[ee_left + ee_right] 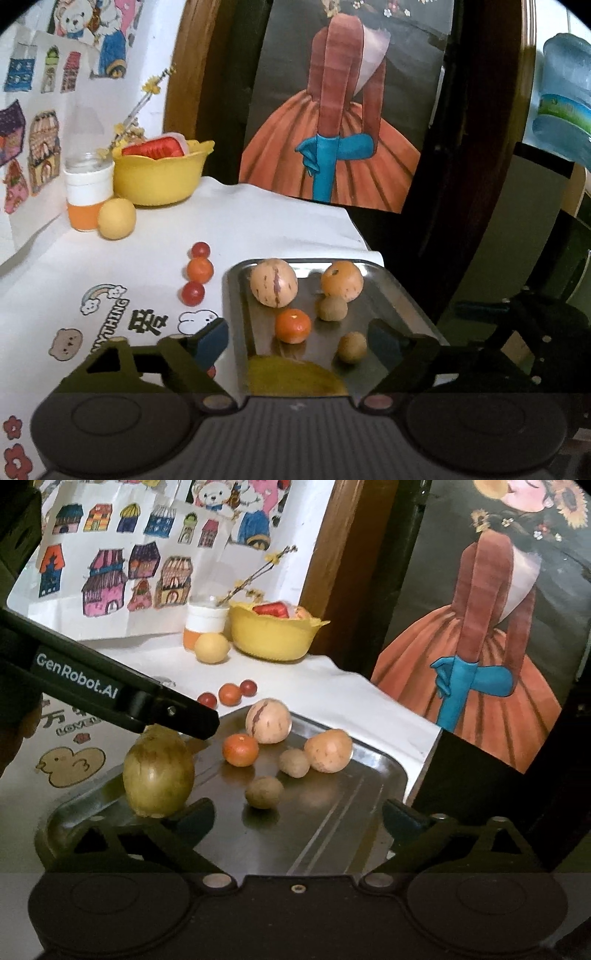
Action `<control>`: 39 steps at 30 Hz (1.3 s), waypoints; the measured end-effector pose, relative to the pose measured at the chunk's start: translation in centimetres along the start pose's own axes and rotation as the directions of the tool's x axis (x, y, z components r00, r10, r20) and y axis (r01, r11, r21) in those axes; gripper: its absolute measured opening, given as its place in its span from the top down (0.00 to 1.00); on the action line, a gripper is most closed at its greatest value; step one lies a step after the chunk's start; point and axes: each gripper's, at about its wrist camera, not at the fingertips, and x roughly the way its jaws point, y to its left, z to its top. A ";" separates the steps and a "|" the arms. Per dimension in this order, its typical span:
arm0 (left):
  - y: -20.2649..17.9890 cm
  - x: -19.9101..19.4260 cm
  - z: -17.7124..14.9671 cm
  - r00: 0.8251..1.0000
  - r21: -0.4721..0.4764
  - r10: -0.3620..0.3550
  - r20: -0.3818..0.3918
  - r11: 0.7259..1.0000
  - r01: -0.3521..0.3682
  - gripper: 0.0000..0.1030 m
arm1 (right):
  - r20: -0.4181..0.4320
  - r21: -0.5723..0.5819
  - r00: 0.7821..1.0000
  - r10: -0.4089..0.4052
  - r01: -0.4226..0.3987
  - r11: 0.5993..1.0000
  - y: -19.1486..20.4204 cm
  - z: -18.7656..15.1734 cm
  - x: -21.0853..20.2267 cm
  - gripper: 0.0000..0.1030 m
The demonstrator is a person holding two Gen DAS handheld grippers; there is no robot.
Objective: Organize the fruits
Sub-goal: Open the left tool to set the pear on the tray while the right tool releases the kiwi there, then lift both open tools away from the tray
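Note:
A metal tray (388,295) (332,812) holds a striped pale melon (273,282) (268,720), a tangerine (293,325) (240,749), an orange-tan fruit (341,280) (328,750) and two small brown fruits (352,347) (263,792). A big yellow-green fruit (295,376) (159,771) stands at the tray's near left. My left gripper (297,338) is open around it without closing. Its black finger (184,720) shows just above that fruit. My right gripper (299,814) hangs open over the tray's near edge and holds nothing.
Three cherry tomatoes (199,269) (229,694) lie in a row on the white cloth left of the tray. Behind them are a yellow round fruit (116,218), an orange-bottomed bottle (88,184) and a yellow bowl (159,177) with a red slice. A dark wooden frame stands on the right.

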 end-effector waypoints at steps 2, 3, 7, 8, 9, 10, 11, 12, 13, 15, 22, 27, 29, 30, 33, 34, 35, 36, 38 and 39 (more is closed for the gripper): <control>0.0 -0.6 0.0 1.000 -0.004 0.008 0.010 1.000 -0.008 0.07 | 0.006 0.003 1.000 -0.007 0.007 1.000 0.1 0.0 -0.7 0.01; 0.0 -1.0 -0.1 1.000 -0.006 0.014 0.016 1.000 -0.013 0.04 | 0.007 0.006 1.000 -0.010 0.010 1.000 0.2 0.0 -1.1 0.01; 0.0 -2.6 -0.4 0.999 -0.013 0.034 0.040 0.999 -0.033 0.01 | 0.012 0.011 1.000 -0.015 0.015 1.000 0.6 -0.1 -2.9 0.01; 0.0 -3.0 -0.5 0.998 -0.016 0.039 0.044 0.999 -0.038 0.01 | 0.014 0.013 1.000 -0.017 0.017 1.000 0.8 -0.1 -3.3 0.01; 0.1 -3.5 -0.6 0.998 -0.020 0.044 0.048 0.999 -0.043 0.01 | 0.016 0.015 1.000 -0.018 0.018 1.000 0.9 -0.2 -3.8 0.01; 0.1 -3.8 -0.7 0.998 -0.022 0.047 0.050 0.999 -0.046 0.01 | 0.017 0.016 1.000 -0.018 0.018 1.000 1.2 -0.2 -4.4 0.01; 0.2 -4.3 -0.9 0.997 -0.024 0.050 0.051 0.998 -0.049 0.01 | 0.019 0.016 1.000 -0.018 0.017 1.000 1.4 -0.2 -4.8 0.01; 0.3 -4.7 -1.1 0.997 -0.027 0.053 0.051 0.998 -0.052 0.01 | 0.020 0.018 1.000 -0.019 0.018 1.000 1.6 -0.2 -5.3 0.01; 0.3 -5.2 -1.3 0.997 -0.029 0.057 0.051 0.998 -0.056 0.01 | 0.021 0.019 1.000 -0.019 0.018 1.000 1.8 -0.2 -5.9 0.01; 0.4 -6.1 -1.8 0.997 -0.030 0.065 0.049 0.998 -0.063 0.01 | 0.023 0.021 1.000 -0.014 0.014 1.000 2.3 -0.3 -6.8 0.01; 1.4 -9.2 -3.9 0.996 -0.048 0.086 0.036 0.995 -0.085 0.01 | 0.020 0.026 1.000 -0.006 0.005 1.000 4.3 -0.6 -9.9 0.01; 1.9 -11.3 -5.6 0.994 -0.037 0.103 0.023 0.994 -0.102 0.01 | 0.007 0.050 1.000 0.003 -0.003 0.999 5.8 -1.1 -11.8 0.01; 2.2 -11.8 -6.2 0.994 -0.030 0.110 0.013 0.993 -0.110 0.01 | -0.003 0.062 1.000 0.009 -0.009 0.998 6.4 -1.4 -12.3 0.01; 2.4 -12.1 -6.5 0.994 -0.029 0.113 0.008 0.993 -0.113 0.01 | -0.011 0.068 1.000 0.012 -0.012 0.998 6.8 -1.6 -12.6 0.01; 3.0 -12.9 -7.6 0.992 -0.036 0.125 -0.004 0.991 -0.126 0.01 | -0.032 0.083 0.999 0.023 -0.020 0.996 7.9 -2.2 -13.2 0.01; 3.2 -13.2 -8.0 0.991 -0.039 0.131 -0.009 0.991 -0.131 0.01 | -0.039 0.088 0.999 0.027 -0.023 0.996 8.3 -2.5 -13.3 0.01; 3.5 -13.4 -8.3 0.990 -0.041 0.137 -0.015 0.990 -0.138 0.01 | -0.044 0.092 0.999 0.030 -0.026 0.995 8.6 -2.6 -13.4 0.01; 3.7 -13.7 -8.6 0.990 -0.044 0.143 -0.019 0.989 -0.144 0.01 | -0.050 0.097 0.998 0.035 -0.030 0.995 8.9 -2.8 -13.6 0.01; 4.3 -14.3 -9.2 0.987 -0.049 0.158 -0.026 0.986 -0.159 0.01 | -0.061 0.106 0.997 0.045 -0.039 0.994 9.6 -3.1 -13.8 0.01; 4.5 -14.5 -9.4 0.986 -0.050 0.164 -0.028 0.985 -0.165 0.01 | -0.066 0.109 0.996 0.051 -0.044 0.993 10.0 -3.2 -14.0 0.01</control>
